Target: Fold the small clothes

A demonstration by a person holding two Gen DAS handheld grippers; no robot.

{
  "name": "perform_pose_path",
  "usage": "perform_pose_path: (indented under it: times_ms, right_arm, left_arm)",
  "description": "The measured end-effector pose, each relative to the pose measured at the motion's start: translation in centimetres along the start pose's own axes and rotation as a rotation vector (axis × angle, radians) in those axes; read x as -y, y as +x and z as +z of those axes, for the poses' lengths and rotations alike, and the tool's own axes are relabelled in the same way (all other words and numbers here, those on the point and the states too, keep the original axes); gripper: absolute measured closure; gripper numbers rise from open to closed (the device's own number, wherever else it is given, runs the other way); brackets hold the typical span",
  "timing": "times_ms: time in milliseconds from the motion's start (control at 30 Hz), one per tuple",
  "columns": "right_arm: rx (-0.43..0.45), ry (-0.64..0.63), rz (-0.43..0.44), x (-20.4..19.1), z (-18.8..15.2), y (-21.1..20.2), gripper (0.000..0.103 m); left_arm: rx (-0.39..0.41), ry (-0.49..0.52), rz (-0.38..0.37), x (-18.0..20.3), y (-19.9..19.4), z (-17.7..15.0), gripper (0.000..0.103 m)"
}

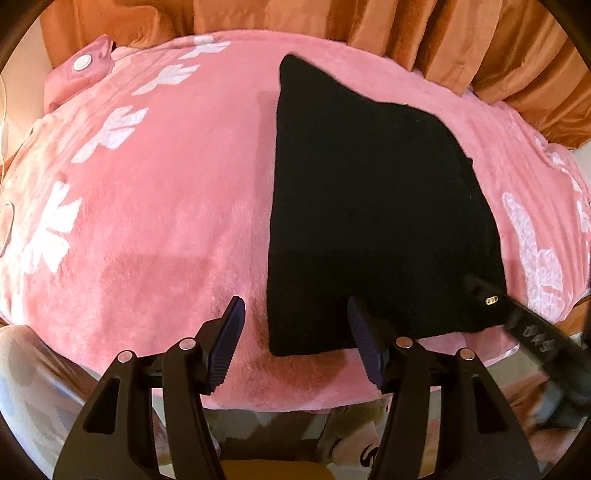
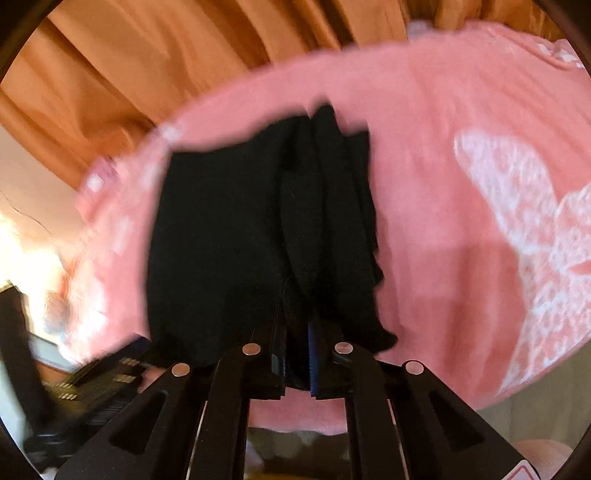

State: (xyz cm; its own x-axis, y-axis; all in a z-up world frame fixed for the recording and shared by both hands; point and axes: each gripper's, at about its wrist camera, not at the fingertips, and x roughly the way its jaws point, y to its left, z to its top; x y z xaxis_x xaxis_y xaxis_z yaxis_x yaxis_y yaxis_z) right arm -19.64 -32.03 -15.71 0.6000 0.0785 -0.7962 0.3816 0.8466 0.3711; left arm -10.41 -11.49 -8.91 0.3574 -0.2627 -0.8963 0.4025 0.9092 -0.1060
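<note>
A black knitted garment [image 1: 369, 206] lies folded on the pink blanket [image 1: 166, 221], right of centre in the left wrist view. My left gripper [image 1: 295, 321] is open and empty; its jaws straddle the garment's near left corner. My right gripper [image 1: 517, 317] reaches in from the lower right and grips the garment's near right edge. In the right wrist view my right gripper [image 2: 297, 354] is shut on the bunched black garment [image 2: 229, 240], which rises in folds from the jaws. That view is blurred.
The pink blanket with white flower patterns [image 2: 461, 206] covers a raised rounded surface. Orange curtains [image 1: 369, 22] hang close behind it. A pink pouch with a white button [image 1: 83, 64] lies at the far left. Dark objects [image 2: 74, 384] sit at lower left of the right wrist view.
</note>
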Motion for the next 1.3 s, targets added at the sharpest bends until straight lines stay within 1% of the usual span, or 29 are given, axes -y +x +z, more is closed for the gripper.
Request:
perform_pose_path:
  times_ms: [67, 100, 133, 167, 233, 300, 367, 400, 433, 467, 500, 567, 600, 633, 700, 800, 833, 900, 933, 967, 1033, 1067, 1133, 1200, 1233, 1267, 1300]
  right_arm:
    - [-0.014, 0.005, 0.004, -0.1, 0.2, -0.5, 0.095]
    - [-0.008, 0.016, 0.006, -0.1, 0.4, -1.1, 0.091]
    - [0.006, 0.025, 0.001, -0.1, 0.6, -1.7, 0.088]
    - [0.026, 0.03, -0.013, 0.1, 0.9, -2.5, 0.086]
    - [0.092, 0.025, -0.034, 0.1, 2.0, -4.2, 0.086]
    - [0.113, 0.003, -0.024, -0.3, 3.5, -4.6, 0.083]
    - [0.122, -0.026, -0.019, -0.7, 5.3, -4.2, 0.075]
    - [0.123, -0.046, -0.02, -1.1, 6.4, -3.6, 0.068]
    - [0.12, -0.056, -0.021, -1.1, 7.0, -3.1, 0.064]
    - [0.108, -0.063, -0.016, -1.3, 7.7, -2.2, 0.057]
    - [0.087, -0.063, -0.008, -1.5, 8.3, -1.1, 0.054]
    - [0.041, -0.07, -0.016, -1.7, 8.6, 0.8, 0.054]
    - [0.01, -0.085, -0.014, -2.1, 8.5, 2.2, 0.061]
    - [-0.002, -0.106, -0.007, -2.4, 8.4, 3.0, 0.071]
    - [0.031, -0.139, -0.026, -3.2, 8.1, 2.5, 0.094]
    - [0.114, -0.135, -0.011, -3.7, 7.8, -0.1, 0.094]
    - [0.118, -0.132, -0.014, -3.5, 7.7, -0.1, 0.094]
    - [0.072, -0.13, -0.047, -2.9, 7.5, 1.7, 0.094]
    - [0.042, -0.127, -0.051, -2.4, 7.3, 2.8, 0.094]
    - [0.044, -0.119, -0.032, -2.0, 7.2, 3.1, 0.094]
    - [0.044, -0.089, -0.013, -1.9, 7.4, 2.0, 0.093]
    - [0.053, -0.074, 0.001, -1.7, 7.4, 1.2, 0.09]
    - [0.095, -0.058, 0.0, -1.3, 7.0, -0.9, 0.087]
    - [0.113, -0.025, 0.002, -0.1, 6.1, -2.7, 0.081]
    - [0.116, 0.003, 0.005, 0.7, 5.5, -3.4, 0.079]
    - [0.112, 0.027, 0.013, 1.3, 4.9, -4.0, 0.077]
    - [0.092, 0.053, 0.037, 1.8, 3.8, -4.4, 0.077]
  left_arm:
    - [0.001, 0.004, 0.008, -0.1, 0.0, -0.1, 0.047]
    - [0.001, 0.006, 0.01, -0.2, 0.1, -0.1, 0.047]
    - [-0.001, 0.007, 0.01, -0.2, 0.1, -0.1, 0.047]
    - [-0.002, 0.005, 0.009, -0.2, 0.1, -0.1, 0.047]
    - [-0.004, 0.005, 0.007, -0.4, 0.3, 0.0, 0.046]
    - [-0.005, 0.006, 0.012, -0.3, 0.5, 0.0, 0.044]
    - [-0.003, 0.005, 0.019, -0.3, 0.7, -0.1, 0.041]
    - [-0.004, 0.0, 0.017, -0.4, 0.8, -0.2, 0.04]
    - [-0.006, -0.004, 0.014, -0.6, 0.8, -0.2, 0.039]
    - [-0.006, -0.007, 0.01, -0.7, 0.9, -0.2, 0.038]
    - [-0.006, -0.008, 0.008, -0.8, 0.9, -0.2, 0.036]
    - [-0.007, -0.01, 0.004, -1.1, 1.1, -0.3, 0.035]
    - [-0.008, -0.011, 0.0, -1.2, 1.1, -0.3, 0.034]
    - [-0.008, -0.01, -0.003, -1.3, 1.1, -0.3, 0.034]
    - [-0.01, -0.005, -0.006, -1.3, 1.1, -0.2, 0.034]
    - [-0.008, -0.005, -0.015, -1.5, 1.2, -0.2, 0.032]
    - [-0.007, -0.005, -0.014, -1.4, 1.3, -0.1, 0.031]
    - [-0.007, -0.004, -0.007, -1.2, 1.4, -0.1, 0.03]
    - [-0.007, -0.003, -0.003, -1.1, 1.4, -0.1, 0.03]
    - [-0.007, -0.005, -0.002, -1.0, 1.4, -0.1, 0.03]
    - [-0.014, -0.012, -0.009, -1.2, 1.2, -0.2, 0.03]
    - [-0.015, -0.018, -0.015, -1.4, 0.9, -0.2, 0.03]
    - [0.005, -0.035, -0.032, -2.0, -0.3, 0.0, 0.032]
    - [0.041, -0.046, -0.049, -2.3, -1.7, 0.4, 0.032]
    - [0.057, -0.052, -0.055, -2.3, -2.3, 0.7, 0.032]
    - [0.064, -0.053, -0.061, -2.3, -2.6, 1.0, 0.031]
    - [0.061, -0.051, -0.063, -2.2, -2.6, 1.3, 0.031]
